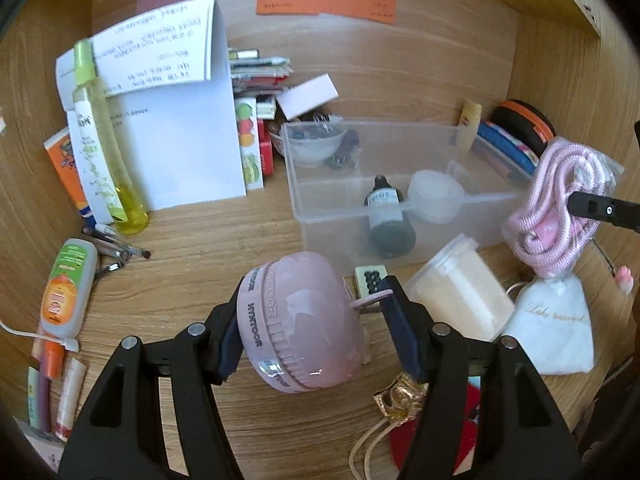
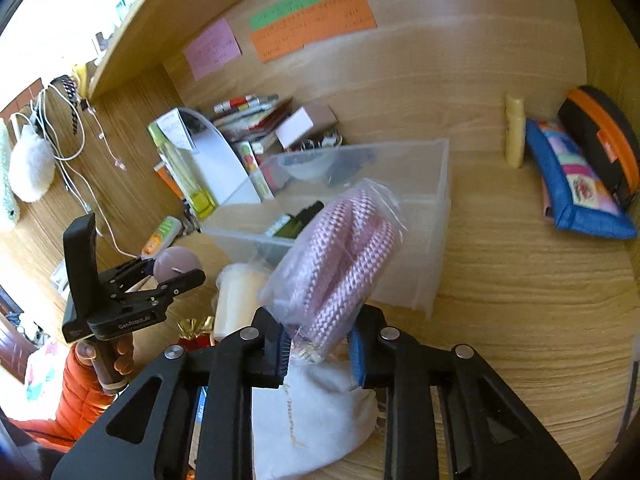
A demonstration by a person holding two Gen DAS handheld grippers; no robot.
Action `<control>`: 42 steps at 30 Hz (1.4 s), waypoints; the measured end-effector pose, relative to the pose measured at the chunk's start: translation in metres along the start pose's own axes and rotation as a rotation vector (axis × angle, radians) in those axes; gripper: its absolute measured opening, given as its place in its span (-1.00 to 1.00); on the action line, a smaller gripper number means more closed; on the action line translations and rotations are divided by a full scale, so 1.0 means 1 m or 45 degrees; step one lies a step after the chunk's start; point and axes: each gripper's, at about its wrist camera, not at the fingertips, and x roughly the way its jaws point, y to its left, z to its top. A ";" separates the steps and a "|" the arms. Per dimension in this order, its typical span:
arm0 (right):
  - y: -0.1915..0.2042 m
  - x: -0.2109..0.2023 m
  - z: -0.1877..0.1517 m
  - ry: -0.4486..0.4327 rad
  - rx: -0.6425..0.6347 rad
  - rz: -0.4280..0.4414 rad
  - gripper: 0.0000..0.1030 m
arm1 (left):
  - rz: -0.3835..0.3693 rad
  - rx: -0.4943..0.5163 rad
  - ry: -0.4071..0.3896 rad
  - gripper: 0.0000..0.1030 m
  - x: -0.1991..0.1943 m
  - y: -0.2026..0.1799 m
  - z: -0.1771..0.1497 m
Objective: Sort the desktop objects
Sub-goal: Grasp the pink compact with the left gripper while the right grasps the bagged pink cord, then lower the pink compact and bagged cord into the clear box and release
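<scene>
Both grippers are loaded. The left gripper [image 1: 310,328] has its jaws spread wide around a round pink case [image 1: 304,320], pads pressed to either side, holding it clear of the desk [image 1: 192,264] on the near side of the clear plastic bin [image 1: 320,216]. Over on the right, the right gripper [image 2: 320,344] is pinched on the lower end of a bagged coil of pink rope [image 2: 340,248], hanging just in front of the bin's near right corner.

So how far along is the sort? Early, by the look of it. Inside the bin lie a dark dropper bottle [image 1: 386,216] and a small frosted tub [image 1: 436,196], and that appears to be all. Plenty is left outside: a lidded jar of pale powder [image 1: 460,296] touching the bin's near wall, a white drawstring pouch [image 1: 556,328] to the right of it, a domino-like tile [image 1: 370,278], a gold-wrapped trinket [image 1: 400,396] near the camera, an orange-labelled bottle [image 1: 68,288] and some pens [image 1: 112,244] at the left. At the far side, books and papers [image 1: 176,136] stand stacked.

My read: two items are about to go in, and most of the clutter remains.
</scene>
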 end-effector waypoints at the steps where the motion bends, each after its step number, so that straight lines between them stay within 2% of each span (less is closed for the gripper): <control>1: 0.000 -0.002 0.001 -0.009 -0.006 -0.003 -0.62 | 0.004 -0.005 -0.012 0.20 -0.004 0.000 0.001; 13: 0.005 -0.027 0.019 -0.105 -0.050 -0.004 -0.65 | 0.014 -0.058 -0.113 0.21 -0.039 -0.007 0.029; 19: 0.003 -0.034 0.038 -0.150 -0.070 0.008 -0.65 | 0.011 -0.074 -0.149 0.21 -0.044 -0.011 0.048; 24: 0.001 -0.034 0.057 -0.194 -0.095 -0.027 -0.65 | 0.014 -0.078 -0.171 0.21 -0.042 -0.012 0.065; 29: -0.001 -0.026 0.073 -0.221 -0.113 -0.064 -0.66 | -0.004 -0.080 -0.158 0.21 -0.030 -0.013 0.082; 37: -0.016 0.012 0.086 -0.167 -0.085 -0.070 -0.66 | -0.017 -0.092 -0.062 0.21 0.016 -0.013 0.098; 42: -0.019 0.032 0.094 -0.139 -0.085 -0.111 -0.66 | -0.014 -0.086 0.011 0.21 0.050 -0.014 0.103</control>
